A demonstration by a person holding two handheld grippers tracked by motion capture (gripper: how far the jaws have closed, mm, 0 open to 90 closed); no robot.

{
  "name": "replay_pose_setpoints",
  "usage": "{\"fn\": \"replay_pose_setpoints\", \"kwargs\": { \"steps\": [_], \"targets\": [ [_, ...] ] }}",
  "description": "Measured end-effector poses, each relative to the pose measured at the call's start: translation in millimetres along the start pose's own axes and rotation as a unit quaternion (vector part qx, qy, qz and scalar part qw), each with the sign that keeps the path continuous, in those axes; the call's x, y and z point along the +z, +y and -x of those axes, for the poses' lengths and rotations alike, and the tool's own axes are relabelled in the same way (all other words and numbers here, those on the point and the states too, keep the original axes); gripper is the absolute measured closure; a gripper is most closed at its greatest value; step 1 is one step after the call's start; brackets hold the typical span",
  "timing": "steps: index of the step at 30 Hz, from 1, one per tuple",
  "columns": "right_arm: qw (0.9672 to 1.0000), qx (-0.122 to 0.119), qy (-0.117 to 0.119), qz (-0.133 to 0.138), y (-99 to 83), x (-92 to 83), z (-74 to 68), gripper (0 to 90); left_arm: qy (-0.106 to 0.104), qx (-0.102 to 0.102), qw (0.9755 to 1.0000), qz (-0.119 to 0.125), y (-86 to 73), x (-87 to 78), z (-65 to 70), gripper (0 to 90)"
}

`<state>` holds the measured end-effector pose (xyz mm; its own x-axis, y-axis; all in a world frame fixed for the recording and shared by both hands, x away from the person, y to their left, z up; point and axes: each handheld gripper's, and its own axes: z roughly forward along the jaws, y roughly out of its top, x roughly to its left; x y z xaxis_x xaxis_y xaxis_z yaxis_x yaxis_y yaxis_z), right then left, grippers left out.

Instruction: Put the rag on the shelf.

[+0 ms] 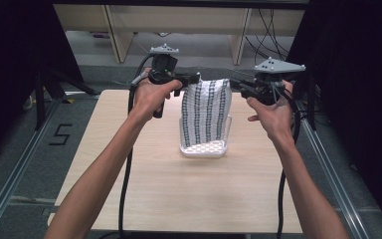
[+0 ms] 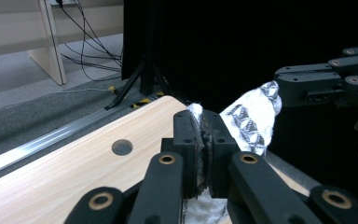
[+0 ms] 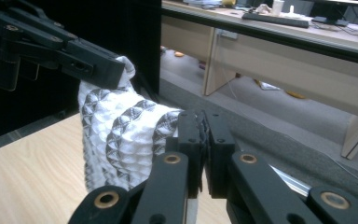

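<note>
A white cloth (image 1: 206, 112) with dark woven stripes hangs by its two top corners, and its lower end reaches down into a white perforated basket (image 1: 204, 148) on the wooden table (image 1: 179, 194). My left gripper (image 1: 193, 78) is shut on the top left corner. My right gripper (image 1: 237, 85) is shut on the top right corner. In the left gripper view the jaws (image 2: 204, 140) pinch a cloth edge, with the cloth (image 2: 254, 119) stretching off to the right gripper (image 2: 317, 84). In the right gripper view the jaws (image 3: 204, 140) clamp the cloth (image 3: 121, 140), and the left gripper (image 3: 74, 58) holds its far corner.
Metal rails (image 1: 10, 179) run along both sides of the table. Black stands and curtains flank it, and wooden desk legs (image 1: 117, 35) with loose cables stand beyond the far edge. A round hole (image 2: 122, 147) marks the tabletop.
</note>
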<state>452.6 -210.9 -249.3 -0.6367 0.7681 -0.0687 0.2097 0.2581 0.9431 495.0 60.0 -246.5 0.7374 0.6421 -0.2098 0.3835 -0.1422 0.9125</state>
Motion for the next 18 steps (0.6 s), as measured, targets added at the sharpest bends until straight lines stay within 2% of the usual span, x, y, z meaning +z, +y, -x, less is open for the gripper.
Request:
{"fn": "replay_pose_setpoints", "kwargs": {
  "steps": [5,8,9,10,11,12,13,14,15,17,18],
  "targets": [
    [0.9998,0.018,-0.003,-0.005,0.7,10.1,5.9,87.7,0.003,-0.01,0.9999,0.002,-0.7,11.8,-10.7,85.2],
    [0.9996,0.024,-0.01,-0.011,-0.9,22.5,12.7,87.7,0.013,-0.022,0.9997,0.007,-3.0,24.2,-22.0,85.2],
    [0.9993,0.033,-0.009,-0.014,-1.2,24.5,13.3,87.7,0.018,-0.026,0.9995,0.004,-3.7,27.8,-25.9,85.2],
    [0.9993,0.033,-0.009,-0.014,-1.2,24.5,13.3,87.7,0.018,-0.026,0.9995,0.004,-3.7,27.8,-25.9,85.2],
    [0.9993,0.036,-0.004,-0.012,-2.6,29.6,17.1,87.7,0.02,-0.032,0.9993,0.008,-5.4,31.9,-30.0,85.2],
    [0.9986,0.05,-0.006,-0.018,-5.7,36.2,20.6,87.6,0.024,-0.036,0.9991,0.007,-7.9,37.3,-34.9,85.2],
    [0.9986,0.05,-0.006,-0.018,-5.7,36.2,20.6,87.6,0.024,-0.036,0.9991,0.007,-7.9,37.3,-34.9,85.1],
    [0.9981,0.056,-0.008,-0.023,-9.7,44.1,25.2,87.6,0.027,-0.042,0.9987,0.009,-9.8,43.1,-39.9,85.1],
    [0.9976,0.064,-0.008,-0.023,-11.7,48.4,26.7,87.6,0.024,-0.048,0.9985,0.01,-10.3,45.5,-43.2,85.2],
    [0.9976,0.066,-0.008,-0.02,-15.8,55.9,31.8,87.6,0.021,-0.061,0.9977,0.017,-12.8,51.9,-50.1,85.1],
    [0.9976,0.066,-0.008,-0.02,-15.8,55.9,31.8,87.6,0.021,-0.061,0.9977,0.017,-12.8,51.9,-50.1,85.1]
  ]
}}
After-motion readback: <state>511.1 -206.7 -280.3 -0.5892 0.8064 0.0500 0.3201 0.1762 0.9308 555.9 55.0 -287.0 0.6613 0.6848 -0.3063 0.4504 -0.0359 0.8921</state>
